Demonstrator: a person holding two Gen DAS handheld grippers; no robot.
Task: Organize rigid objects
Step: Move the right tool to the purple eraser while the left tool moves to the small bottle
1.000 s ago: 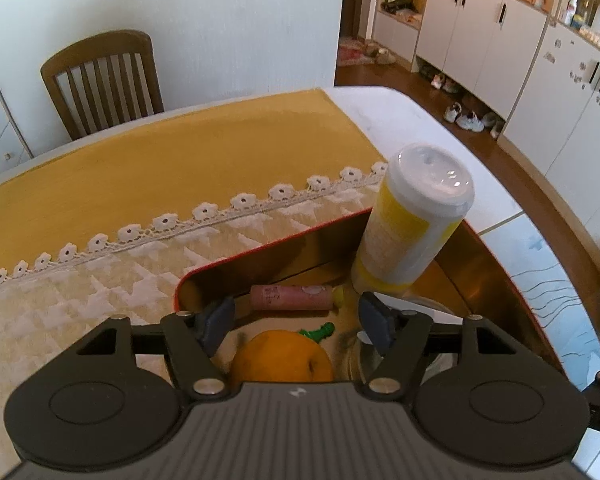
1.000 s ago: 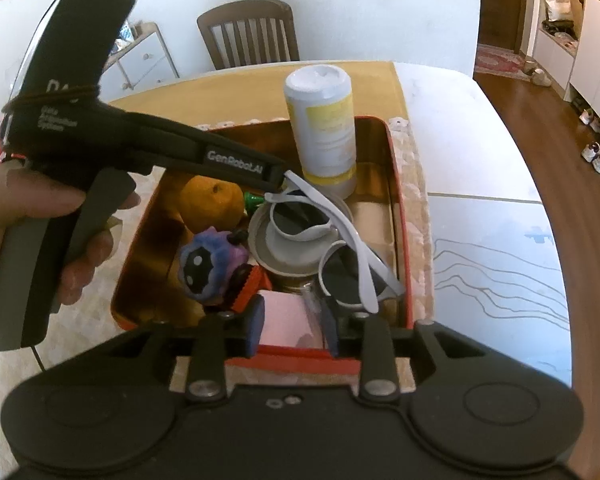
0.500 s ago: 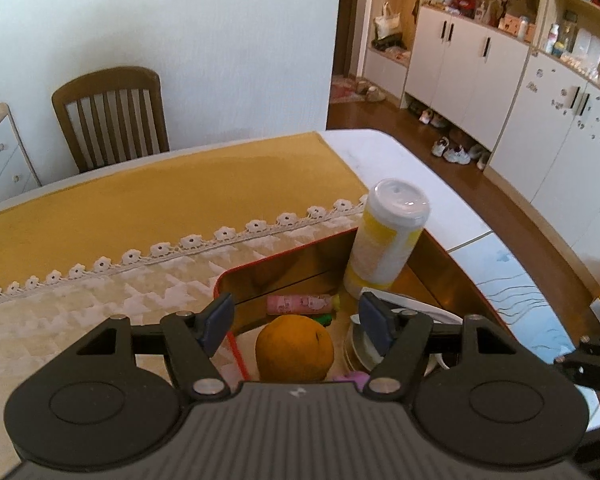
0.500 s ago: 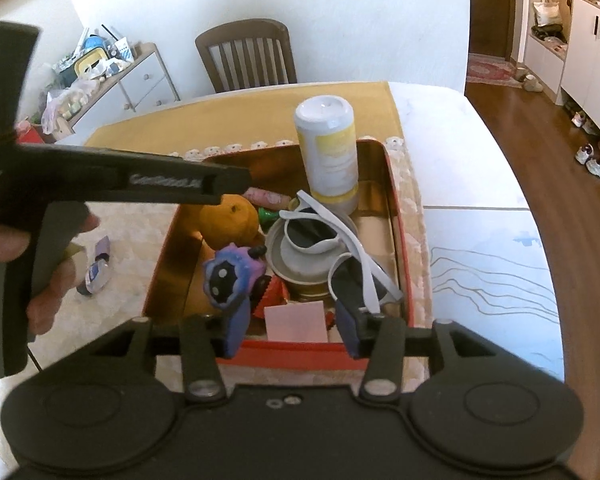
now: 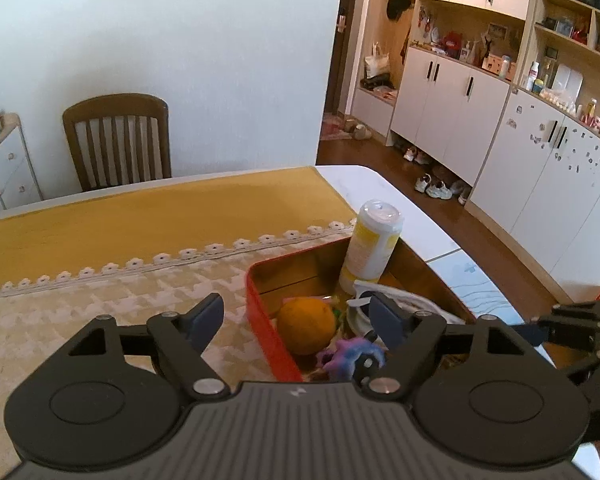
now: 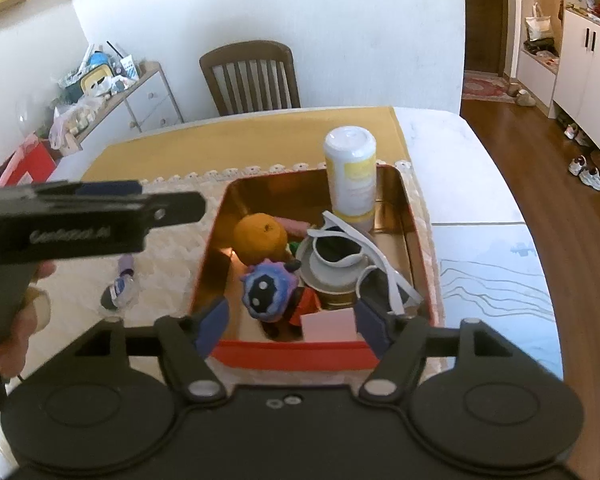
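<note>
A red tin box (image 6: 296, 354) with a gold inside stands on the table. It holds an orange (image 6: 260, 237), a white-and-yellow bottle (image 6: 351, 172) standing upright, a purple-blue plush toy (image 6: 266, 286), white sunglasses (image 6: 364, 248) on a white dish, a pink tube and a pink card (image 6: 328, 326). My right gripper (image 6: 292, 322) is open and empty above the box's near wall. My left gripper (image 5: 296, 318) is open and empty above the box's left wall (image 5: 272, 336); the orange (image 5: 306, 324) and bottle (image 5: 374, 246) lie ahead of it.
A small grey-purple object (image 6: 120, 286) lies on the cream cloth left of the box. A yellow runner with lace trim (image 5: 160, 220) covers the far table. A wooden chair (image 6: 252, 76) stands behind. The table's white edge (image 6: 500, 240) is to the right.
Both grippers have pulled up and back from the box. The left gripper has moved out to the left of the box. The right gripper's jaws have opened wider.
</note>
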